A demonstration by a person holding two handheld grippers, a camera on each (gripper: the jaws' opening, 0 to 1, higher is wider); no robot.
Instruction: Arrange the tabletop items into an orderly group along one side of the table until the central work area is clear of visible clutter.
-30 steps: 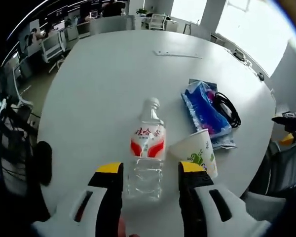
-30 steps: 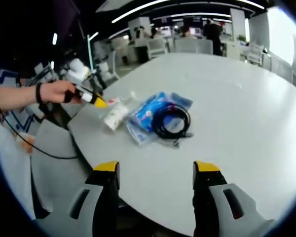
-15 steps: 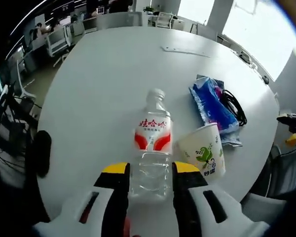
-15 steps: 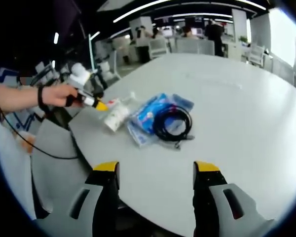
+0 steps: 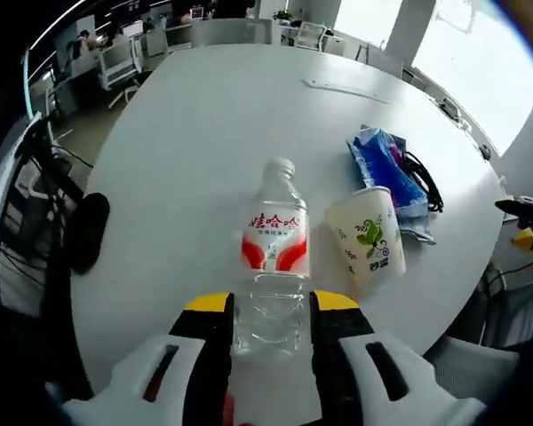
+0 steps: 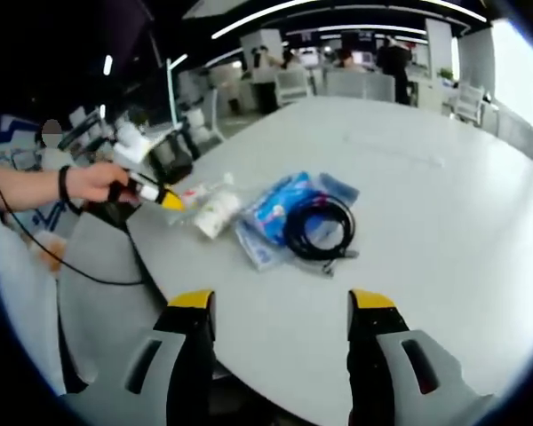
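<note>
A clear plastic water bottle (image 5: 271,257) with a red and white label lies with its cap pointing away from me. My left gripper (image 5: 268,306) is shut on its lower end. Just right of it is a white paper cup (image 5: 369,248) with a green print, which looks tipped on its side. Beyond the cup lie a blue packet (image 5: 382,169) and a coiled black cable (image 5: 424,184). In the right gripper view my right gripper (image 6: 282,306) hangs open over the table's near edge, with nothing between its fingers. There, a hand (image 6: 89,182) holds the left gripper (image 6: 160,196) at the bottle (image 6: 200,190).
The round white table (image 5: 195,133) is bare toward the far side, apart from a thin flat strip (image 5: 346,89). A dark chair part (image 5: 87,231) stands off the left edge. Office chairs and desks stand beyond the table (image 6: 444,177).
My left gripper has shut on the bottle's lower end, and now holds it a little further from the cup. The right gripper has stayed open and hardly moved.
</note>
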